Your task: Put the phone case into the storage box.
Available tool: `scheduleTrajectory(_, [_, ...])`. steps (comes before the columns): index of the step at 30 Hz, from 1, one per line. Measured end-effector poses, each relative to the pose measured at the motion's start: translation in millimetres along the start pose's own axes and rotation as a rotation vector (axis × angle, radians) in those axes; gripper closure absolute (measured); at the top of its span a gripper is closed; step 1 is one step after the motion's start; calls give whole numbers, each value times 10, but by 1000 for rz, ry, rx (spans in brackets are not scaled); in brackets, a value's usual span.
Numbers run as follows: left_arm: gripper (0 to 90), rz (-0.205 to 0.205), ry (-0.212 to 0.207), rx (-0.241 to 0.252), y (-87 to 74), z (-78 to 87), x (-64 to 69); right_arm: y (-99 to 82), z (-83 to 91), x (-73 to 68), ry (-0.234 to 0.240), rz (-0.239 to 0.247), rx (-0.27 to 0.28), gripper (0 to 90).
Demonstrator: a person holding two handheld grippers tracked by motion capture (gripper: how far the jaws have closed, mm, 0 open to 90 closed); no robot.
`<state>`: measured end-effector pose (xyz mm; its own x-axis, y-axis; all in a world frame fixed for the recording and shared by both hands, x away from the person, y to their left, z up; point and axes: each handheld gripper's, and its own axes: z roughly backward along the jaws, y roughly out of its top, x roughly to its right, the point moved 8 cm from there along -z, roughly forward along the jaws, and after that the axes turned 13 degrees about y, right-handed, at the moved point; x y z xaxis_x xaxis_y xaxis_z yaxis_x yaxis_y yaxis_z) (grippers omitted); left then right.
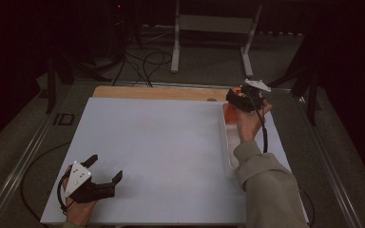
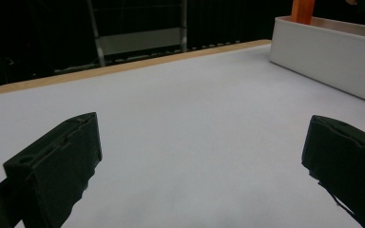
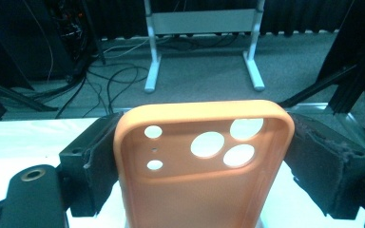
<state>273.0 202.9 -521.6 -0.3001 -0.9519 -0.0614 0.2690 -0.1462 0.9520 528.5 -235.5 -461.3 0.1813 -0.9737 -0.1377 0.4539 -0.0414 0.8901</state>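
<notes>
An orange phone case [image 3: 195,190] with camera cut-outs stands upright between the jaws of my right gripper [image 3: 204,130], whose pads press on both of its long edges. In the high view that right gripper [image 1: 236,98] is held over the far end of a long white tray [image 1: 228,152], with the orange case [image 1: 229,113] under it. My left gripper [image 1: 107,167] rests near the front left of the white table top [image 1: 161,142]. Its jaws stand wide apart with bare table between them in the left gripper view [image 2: 202,130].
The white tray [image 2: 328,61] runs along the table's right side, with the orange case [image 2: 302,10] rising above its wall. A wooden strip [image 1: 157,92] borders the far edge. Beyond the table are a metal stand [image 1: 214,23] and floor cables [image 1: 142,66].
</notes>
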Motion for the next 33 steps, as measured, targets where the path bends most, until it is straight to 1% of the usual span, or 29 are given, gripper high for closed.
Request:
scheduleTrajectory(1, [4, -1, 0, 1, 1, 0, 0, 0, 0, 0, 0, 0, 0, 166])
scheduleTrajectory(2, [3, 0, 0, 0, 2, 1, -1, -23, -13, 9, -4, -10, -11, 166])
scheduleTrajectory(7, [3, 1, 1, 0, 1, 0, 0, -58, -37, 20, -9, -9, -27, 166])
scheduleTrajectory(11, [3, 0, 1, 2, 3, 0, 0, -94, -64, 11, 4, -13, -47, 166])
scheduleTrajectory(12, [3, -1, 1, 2, 3, 1, 1, -119, -82, 10, 9, -14, -63, 165])
scheduleTrajectory(13, [4, -1, 1, 2, 3, 1, 1, -119, -82, 10, 9, -14, -63, 165])
scheduleTrajectory(14, [4, 1, 0, 1, 1, 0, 4, -141, -94, 17, 6, -18, -77, 165])
scheduleTrajectory(16, [3, 0, 0, 1, 1, 0, 5, -156, -103, 27, -2, -20, -84, 165])
scheduleTrajectory(26, [4, 1, 7, 2, -2, 10, -4, -183, -139, 31, -4, -18, -100, 165])
scheduleTrajectory(29, [4, 0, 6, 2, -3, 11, -3, -209, -159, 40, -19, -18, -112, 166])
scheduleTrajectory(30, [4, 1, 5, -1, -6, 9, 4, -225, -169, 37, -22, -18, -123, 165])
scheduleTrajectory(33, [4, 1, 4, -1, -7, 8, 8, -235, -178, 32, -26, -14, -130, 165])
